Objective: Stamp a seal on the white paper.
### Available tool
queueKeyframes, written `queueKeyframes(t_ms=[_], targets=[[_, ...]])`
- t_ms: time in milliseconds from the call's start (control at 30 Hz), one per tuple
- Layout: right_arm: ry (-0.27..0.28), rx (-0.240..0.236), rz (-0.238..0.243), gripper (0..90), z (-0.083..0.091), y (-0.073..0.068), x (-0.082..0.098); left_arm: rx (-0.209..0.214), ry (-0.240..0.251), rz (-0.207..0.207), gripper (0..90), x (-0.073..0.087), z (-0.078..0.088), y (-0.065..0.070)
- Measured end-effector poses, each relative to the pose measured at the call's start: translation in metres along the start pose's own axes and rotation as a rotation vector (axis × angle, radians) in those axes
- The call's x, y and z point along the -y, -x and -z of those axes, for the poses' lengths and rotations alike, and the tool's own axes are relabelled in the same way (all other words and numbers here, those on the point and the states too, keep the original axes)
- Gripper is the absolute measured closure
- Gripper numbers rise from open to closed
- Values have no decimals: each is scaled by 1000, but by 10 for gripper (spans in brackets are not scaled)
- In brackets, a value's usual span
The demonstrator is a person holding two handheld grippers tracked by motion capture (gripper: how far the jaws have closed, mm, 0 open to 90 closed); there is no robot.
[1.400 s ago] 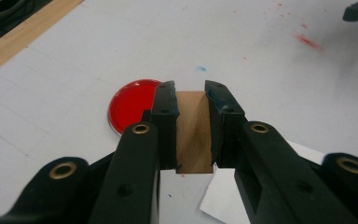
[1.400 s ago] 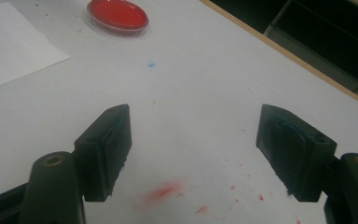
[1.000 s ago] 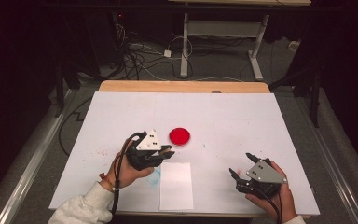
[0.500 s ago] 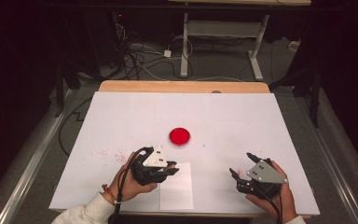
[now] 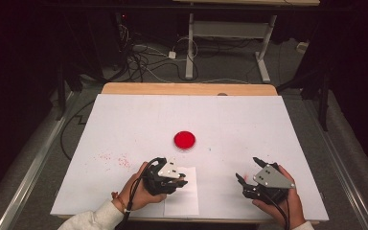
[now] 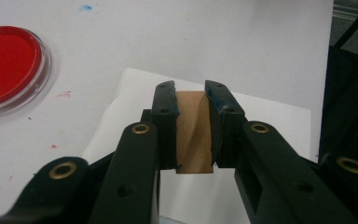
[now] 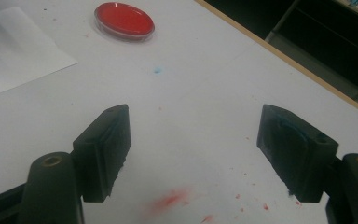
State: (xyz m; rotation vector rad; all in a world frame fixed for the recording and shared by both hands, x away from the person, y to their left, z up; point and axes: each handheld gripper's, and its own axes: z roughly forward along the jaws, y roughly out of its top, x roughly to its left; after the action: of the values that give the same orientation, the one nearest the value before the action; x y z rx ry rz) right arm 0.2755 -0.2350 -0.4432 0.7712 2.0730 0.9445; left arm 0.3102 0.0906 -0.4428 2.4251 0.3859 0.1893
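high view — left gripper: the left gripper (image 5: 181,180) sits low over the near-left part of the white sheet of paper (image 5: 182,201), a hand wrapped round its body; what its jaws hold is too small to tell from here.
high view — paper: the sheet lies flat at the near edge of the white table top (image 5: 268,124), its long axis running away from the person.
high view — dish: the round red ink dish with a clear rim (image 5: 185,140) rests beyond the paper, just up the table from the left gripper and well apart from the right gripper (image 5: 249,170).
high view — nearer hand: the left one, by a clear margin; the right gripper idles at the near-right of the table.
left gripper view — grip: the jaws are pinching a small light-brown wooden block (image 6: 193,133), a pad pressed to each side face.
left gripper view — block's axis: its long side runs along the jaws, pointing out over the paper; the block's far end stands above the sheet, and whether it touches I cannot tell.
left gripper view — dish bearing: the dish lies off to the upper left of the jaws, apart from the paper's corner.
right gripper view — state: the jaws stand spread with nothing between them — bare table with faint red smudges (image 7: 172,198) below.
right gripper view — bearing: dish far ahead, paper corner to the upper left.
judgement: the coming move looks like a press straight down onto the paper.
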Motion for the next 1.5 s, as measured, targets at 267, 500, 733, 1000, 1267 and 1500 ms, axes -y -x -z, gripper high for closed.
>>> queueKeyframes(t_ms=[267,500,733,1000,1267,1500], targets=[[-4,-3,4,261,-1,-1,0,-10,-12,23,738,4,-10,-4],[-10,-8,10,261,-2,-1,0,-12,-33,54,738,7,-21,-10],[-11,-9,9,261,-2,-1,1,-12,-42,89,738,8,-28,-17],[-12,-9,10,262,-2,-1,1,-5,-32,166,738,9,-32,-19],[-12,-8,11,261,-2,-1,1,-18,-42,166,739,9,-33,-17],[-13,-9,13,261,-2,-2,1,-17,-33,160,739,10,-33,-18]])
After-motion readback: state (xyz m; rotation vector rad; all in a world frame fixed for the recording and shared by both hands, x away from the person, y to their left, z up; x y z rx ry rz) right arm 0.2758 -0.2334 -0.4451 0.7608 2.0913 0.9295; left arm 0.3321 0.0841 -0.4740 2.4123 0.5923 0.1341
